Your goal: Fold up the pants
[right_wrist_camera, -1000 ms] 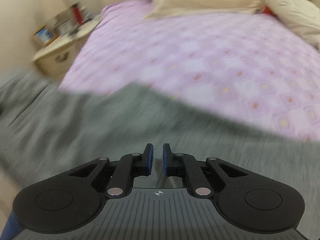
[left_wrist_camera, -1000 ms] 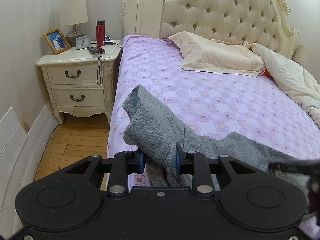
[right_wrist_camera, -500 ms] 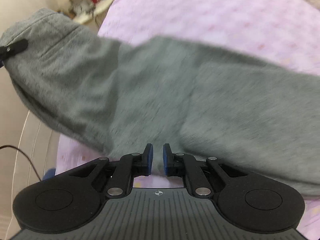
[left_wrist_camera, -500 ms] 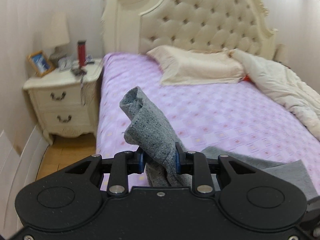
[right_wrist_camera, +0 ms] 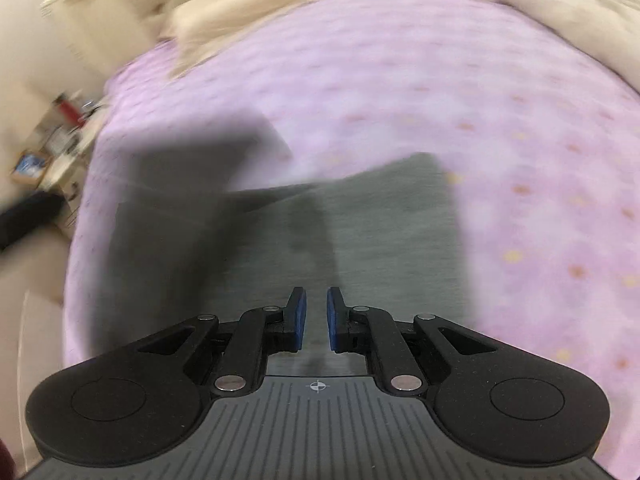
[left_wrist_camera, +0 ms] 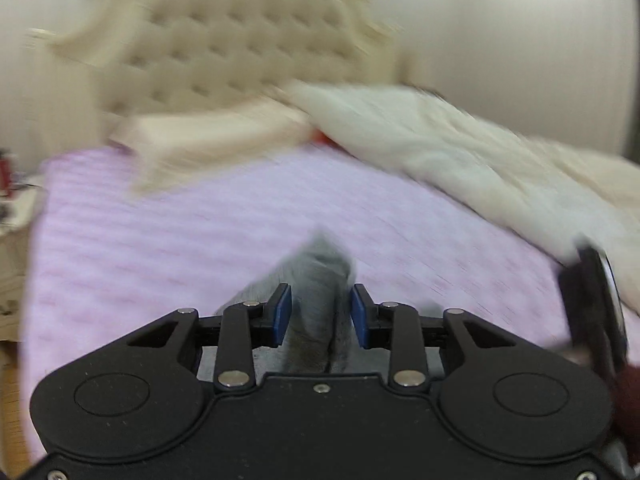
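One pair of grey pants (right_wrist_camera: 352, 232) lies on the bed (right_wrist_camera: 500, 128), toward its near edge. The left claw (left_wrist_camera: 320, 314) is opening with a bunched fold of pants between its pads. The right claw (right_wrist_camera: 316, 318), nearly closed and parting slightly, holds nothing.

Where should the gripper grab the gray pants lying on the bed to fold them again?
Probably the far edge of the pants, coming down from above. In the right wrist view they lie flat on the sheet, and that edge sits free near the middle, easy to pinch and lift. The blur hides any finer detail.
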{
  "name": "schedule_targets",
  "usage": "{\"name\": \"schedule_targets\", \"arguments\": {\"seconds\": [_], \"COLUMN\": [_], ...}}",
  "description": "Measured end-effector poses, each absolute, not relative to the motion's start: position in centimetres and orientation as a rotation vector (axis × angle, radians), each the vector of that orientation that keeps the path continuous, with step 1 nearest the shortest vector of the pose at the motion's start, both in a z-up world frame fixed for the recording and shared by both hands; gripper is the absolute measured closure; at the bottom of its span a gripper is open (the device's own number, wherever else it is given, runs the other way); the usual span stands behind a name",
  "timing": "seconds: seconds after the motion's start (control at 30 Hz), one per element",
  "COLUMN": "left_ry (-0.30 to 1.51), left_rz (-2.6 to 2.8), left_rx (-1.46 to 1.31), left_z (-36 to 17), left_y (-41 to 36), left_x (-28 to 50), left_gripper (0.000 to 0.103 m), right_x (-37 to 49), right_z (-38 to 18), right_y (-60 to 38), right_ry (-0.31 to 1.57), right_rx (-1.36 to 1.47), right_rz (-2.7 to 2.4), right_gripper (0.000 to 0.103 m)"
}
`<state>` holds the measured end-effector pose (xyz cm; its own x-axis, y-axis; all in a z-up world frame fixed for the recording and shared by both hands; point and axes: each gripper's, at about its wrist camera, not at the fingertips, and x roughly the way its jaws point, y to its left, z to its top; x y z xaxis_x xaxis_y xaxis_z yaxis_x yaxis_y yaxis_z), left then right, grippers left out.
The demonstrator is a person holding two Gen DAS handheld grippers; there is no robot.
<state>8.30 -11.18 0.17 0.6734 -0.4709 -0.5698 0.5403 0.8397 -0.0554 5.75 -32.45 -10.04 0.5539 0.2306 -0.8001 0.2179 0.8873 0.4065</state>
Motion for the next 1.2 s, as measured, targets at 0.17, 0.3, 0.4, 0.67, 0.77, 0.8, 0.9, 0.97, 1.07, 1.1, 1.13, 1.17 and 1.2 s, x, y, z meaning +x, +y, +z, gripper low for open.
{"name": "schedule_targets", "arguments": {"seconds": [0.17, 0.3, 0.4, 0.67, 0.77, 0.8, 0.9, 0.97, 1.07, 1.1, 1.13, 1.17, 1.2], "left_ry": [0.650, 0.690, 0.737, 0.950, 1.001, 0.996, 1.006, 1.013, 1.003, 0.989, 0.975, 0.967, 0.962], "left_rz": [-0.644, -0.560, -0.444, -0.298, -0.306, -0.312, -0.329, -0.322, -0.269, -0.250, -0.230, -0.212, -0.200], "left_rx": [0.212, 0.208, 0.201, 0.230, 0.219, 0.206, 0.170, 0.109, 0.059, 0.059, 0.061, 0.063, 0.063], "left_z": [-1.6, -2.1, -3.5, -10.0, -12.0, -12.1, -11.6, -11.2, -10.5, -10.3, -10.1, -10.0, -9.8], "left_y": [-14.2, -11.1, -8.3, -3.7, -3.0, -2.7, -2.1, -1.0, 1.0, 1.4, 1.9, 2.4, 2.7], "left_x": [6.6, 7.3, 8.4, 10.6, 10.4, 10.2, 10.4, 10.7, 11.1, 11.2, 11.3, 11.4, 11.6], "left_gripper": [0.056, 0.056, 0.056, 0.058, 0.058, 0.058, 0.057, 0.057, 0.058, 0.058, 0.058, 0.058, 0.058], "right_x": [5.2, 6.5, 8.3, 10.4, 10.7, 10.8, 11.0, 10.9, 9.7, 8.8, 8.0, 7.1, 6.3], "right_z": [-10.0, -10.5, -11.5, -12.6, -12.9, -13.0, -12.5, -11.6, -8.1, -6.2, -4.5, -2.9, -1.4], "right_y": [-34.0, -34.0, -34.4, -33.6, -33.0, -32.8, -32.1, -31.1, -28.7, -28.1, -27.8, -27.7, -27.6], "right_ry": [0.897, 0.862, 0.894, 0.985, 1.028, 1.025, 1.024, 1.006, 0.921, 0.867, 0.816, 0.772, 0.735], "right_rx": [0.562, 0.608, 0.642, 0.666, 0.623, 0.619, 0.617, 0.578, 0.409, 0.387, 0.379, 0.369, 0.347], "right_rz": [0.030, 0.124, 0.162, 0.229, 0.252, 0.259, 0.265, 0.263, 0.293, 0.315, 0.331, 0.342, 0.346], "right_gripper": [0.074, 0.067, 0.060, 0.057, 0.056, 0.054, 0.055, 0.078, 0.093, 0.094, 0.094, 0.094, 0.094]}}
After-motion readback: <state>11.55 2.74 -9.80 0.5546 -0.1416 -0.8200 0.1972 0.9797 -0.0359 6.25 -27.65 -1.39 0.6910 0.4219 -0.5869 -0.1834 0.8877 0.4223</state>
